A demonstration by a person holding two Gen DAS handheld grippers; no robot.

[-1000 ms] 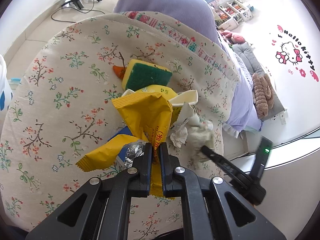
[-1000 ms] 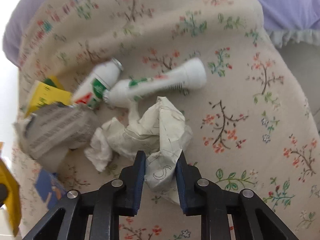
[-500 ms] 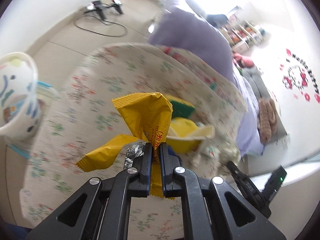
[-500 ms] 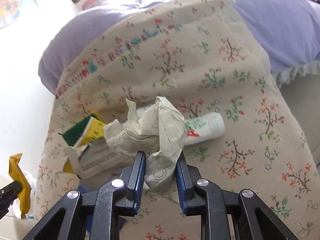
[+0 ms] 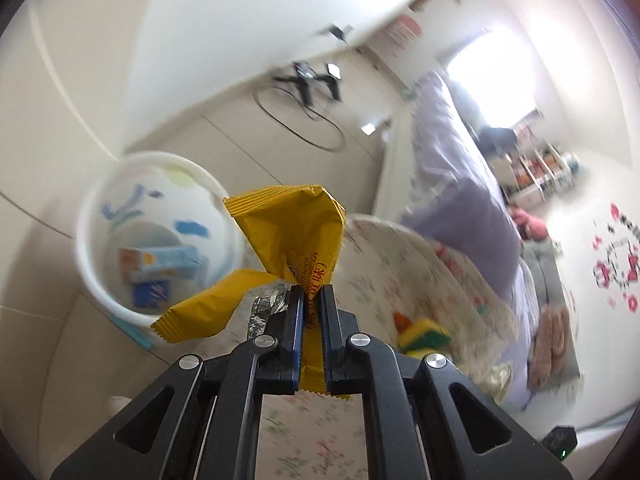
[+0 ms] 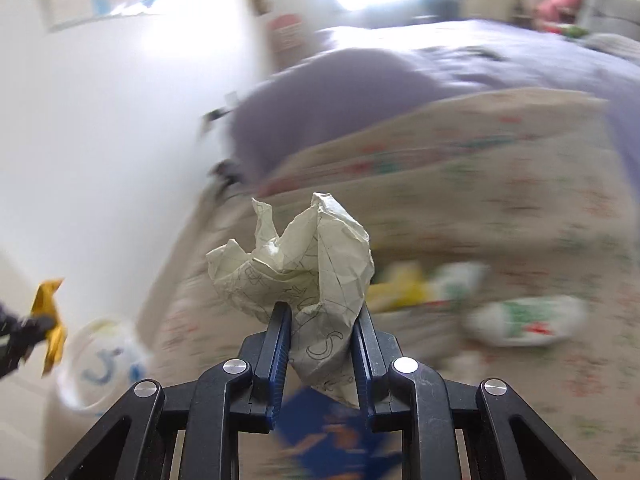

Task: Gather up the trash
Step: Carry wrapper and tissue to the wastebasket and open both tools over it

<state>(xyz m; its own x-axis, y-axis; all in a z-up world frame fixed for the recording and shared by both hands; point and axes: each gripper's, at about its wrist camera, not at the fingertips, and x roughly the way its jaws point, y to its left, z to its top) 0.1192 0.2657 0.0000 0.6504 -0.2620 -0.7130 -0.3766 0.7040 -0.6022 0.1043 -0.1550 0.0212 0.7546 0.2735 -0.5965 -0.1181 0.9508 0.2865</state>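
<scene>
left gripper point(image 5: 311, 296) clenched on yellow wrapper point(image 5: 292, 236), held beside the white bin point(image 5: 100, 280), probably to drop it in | right gripper point(image 6: 320, 312) grasping crumpled paper point(image 6: 304, 264) above the flowered cloth point(image 6: 520, 208), likely for the same bin

white bin point(image 5: 160, 236) mouth open, wrappers at bottom, floor around bare

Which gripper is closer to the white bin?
Left. The left gripper, clamping the yellow wrapper, hangs beside the white bin; the right gripper holds crumpled paper farther back.
</scene>
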